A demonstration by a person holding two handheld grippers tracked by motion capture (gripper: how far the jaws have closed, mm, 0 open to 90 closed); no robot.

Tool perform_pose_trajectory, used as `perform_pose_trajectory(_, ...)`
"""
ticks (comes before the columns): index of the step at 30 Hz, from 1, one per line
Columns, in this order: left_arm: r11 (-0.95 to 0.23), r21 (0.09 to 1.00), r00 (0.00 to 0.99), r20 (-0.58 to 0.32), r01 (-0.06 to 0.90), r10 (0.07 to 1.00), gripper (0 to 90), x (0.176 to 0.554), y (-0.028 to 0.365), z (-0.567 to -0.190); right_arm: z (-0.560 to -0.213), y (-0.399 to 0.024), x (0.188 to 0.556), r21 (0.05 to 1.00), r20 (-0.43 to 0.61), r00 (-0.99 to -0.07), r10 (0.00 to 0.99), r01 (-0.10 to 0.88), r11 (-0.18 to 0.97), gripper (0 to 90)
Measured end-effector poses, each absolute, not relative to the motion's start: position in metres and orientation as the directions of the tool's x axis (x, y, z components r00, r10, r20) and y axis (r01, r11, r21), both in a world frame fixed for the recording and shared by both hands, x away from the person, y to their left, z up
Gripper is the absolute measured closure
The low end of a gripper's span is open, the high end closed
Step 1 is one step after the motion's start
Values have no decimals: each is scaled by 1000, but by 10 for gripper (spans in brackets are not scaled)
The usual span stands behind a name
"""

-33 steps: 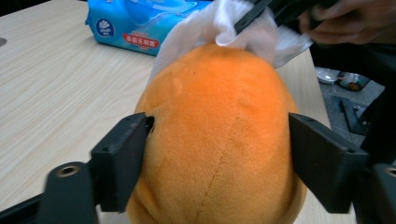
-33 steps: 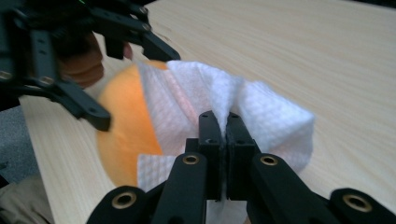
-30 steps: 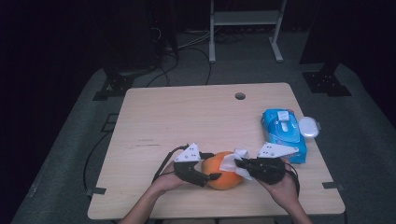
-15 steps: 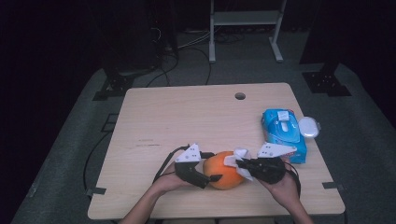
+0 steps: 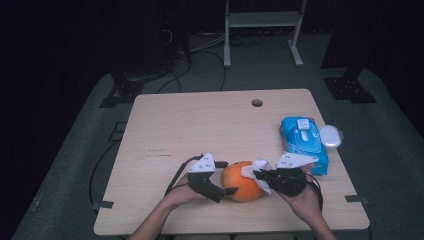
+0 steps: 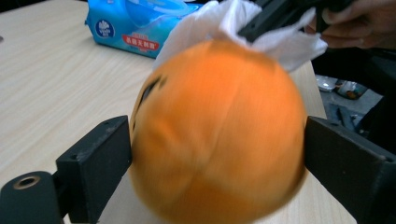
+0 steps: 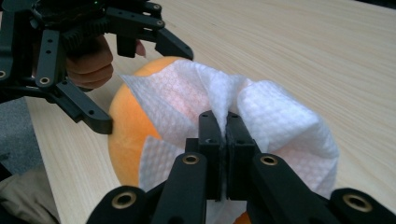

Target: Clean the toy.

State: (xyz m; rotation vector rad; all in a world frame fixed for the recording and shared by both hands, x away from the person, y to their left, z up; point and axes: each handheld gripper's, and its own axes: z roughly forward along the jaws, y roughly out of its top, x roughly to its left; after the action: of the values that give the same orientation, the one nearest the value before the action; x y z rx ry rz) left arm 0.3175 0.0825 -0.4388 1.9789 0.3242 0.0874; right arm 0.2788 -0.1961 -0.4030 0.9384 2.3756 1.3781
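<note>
Here orange ball (image 5: 242, 181) sits near table (image 5: 210, 125) edge (front).

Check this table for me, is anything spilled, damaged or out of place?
Nothing spilled or damaged. The wet wipes pack lies flat with its lid flipped open, and one white wipe is pressed on the orange ball.

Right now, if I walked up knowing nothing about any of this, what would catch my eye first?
The bright orange ball at the table's near edge, between two hand-held grippers. The right hand-held gripper pinches a white wipe against it; the left hand-held gripper's jaws have just been opening around it. A blue wipe pack lies to the right.
</note>
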Motion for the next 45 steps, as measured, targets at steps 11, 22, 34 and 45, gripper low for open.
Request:
perform_pose_trajectory(11,-417,897,960,-28,147,278,315,307,75,-430,-403,-204,280,842,125,-751,648,426,331,864)
perform_pose_trajectory(22,-453,878,956,-15,153,294,370,300,83,-396,-379,-187,264,899,150,-801,579,354,258,870)
perform_pose_trajectory(34,-433,886,970,-65,165,235,233,299,76,-409,-396,-190,274,864,130,-782,609,391,317,866)
perform_pose_trajectory(45,-443,887,958,5,128,286,189,302,66,-426,-399,-196,278,856,169,-778,606,420,301,865)
